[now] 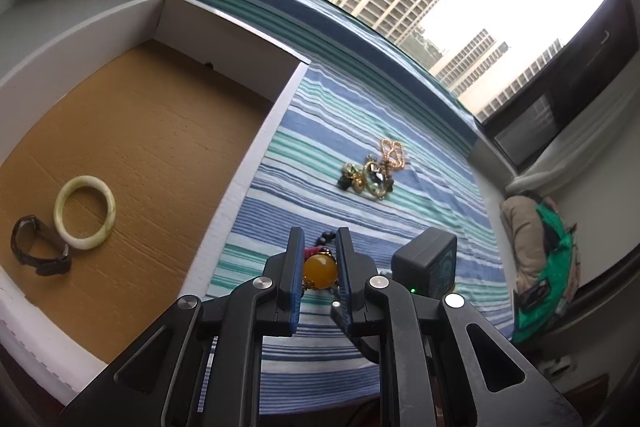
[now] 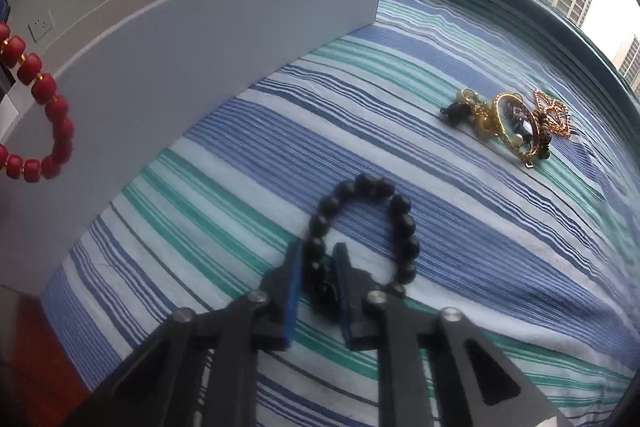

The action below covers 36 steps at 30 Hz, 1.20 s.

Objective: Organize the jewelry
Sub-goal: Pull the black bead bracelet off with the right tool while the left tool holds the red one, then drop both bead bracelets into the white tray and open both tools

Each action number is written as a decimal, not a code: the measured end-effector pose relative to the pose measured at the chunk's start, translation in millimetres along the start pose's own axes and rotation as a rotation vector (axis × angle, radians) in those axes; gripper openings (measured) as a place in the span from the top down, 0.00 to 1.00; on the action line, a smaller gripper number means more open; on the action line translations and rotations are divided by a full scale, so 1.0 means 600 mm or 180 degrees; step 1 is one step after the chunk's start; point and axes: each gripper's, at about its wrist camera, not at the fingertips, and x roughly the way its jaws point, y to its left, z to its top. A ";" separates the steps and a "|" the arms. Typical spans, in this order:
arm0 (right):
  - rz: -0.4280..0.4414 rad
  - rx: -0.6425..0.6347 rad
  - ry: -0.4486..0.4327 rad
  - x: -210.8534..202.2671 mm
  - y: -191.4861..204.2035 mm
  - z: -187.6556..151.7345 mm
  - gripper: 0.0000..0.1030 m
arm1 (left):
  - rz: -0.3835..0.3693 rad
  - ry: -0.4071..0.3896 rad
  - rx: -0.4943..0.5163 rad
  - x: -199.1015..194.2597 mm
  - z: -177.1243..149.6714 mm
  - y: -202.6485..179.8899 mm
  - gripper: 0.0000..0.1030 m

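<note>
Nearest: my right gripper [image 2: 318, 259] pinches black bead bracelet [image 2: 366, 227] by one strand; may slip. Left gripper [image 1: 318, 247] clamps amber bead [image 1: 320, 271].

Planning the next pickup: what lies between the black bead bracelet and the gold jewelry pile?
Only bare striped cloth between black bead bracelet and gold jewelry pile, right wrist view.
</note>
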 end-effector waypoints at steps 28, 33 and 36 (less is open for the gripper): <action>0.1547 0.0435 -0.0814 -0.200 0.050 0.264 0.89 | 0.1000 -0.0202 -0.0076 -0.079 0.062 0.166 0.87; 0.1537 0.0305 -0.0560 -0.122 0.109 0.286 0.89 | 0.1096 -0.0011 -0.0008 -0.040 0.039 0.176 0.86; 0.1404 0.0203 -0.0465 -0.081 0.142 0.289 0.89 | 0.1237 0.0065 0.0061 -0.017 0.028 0.182 0.86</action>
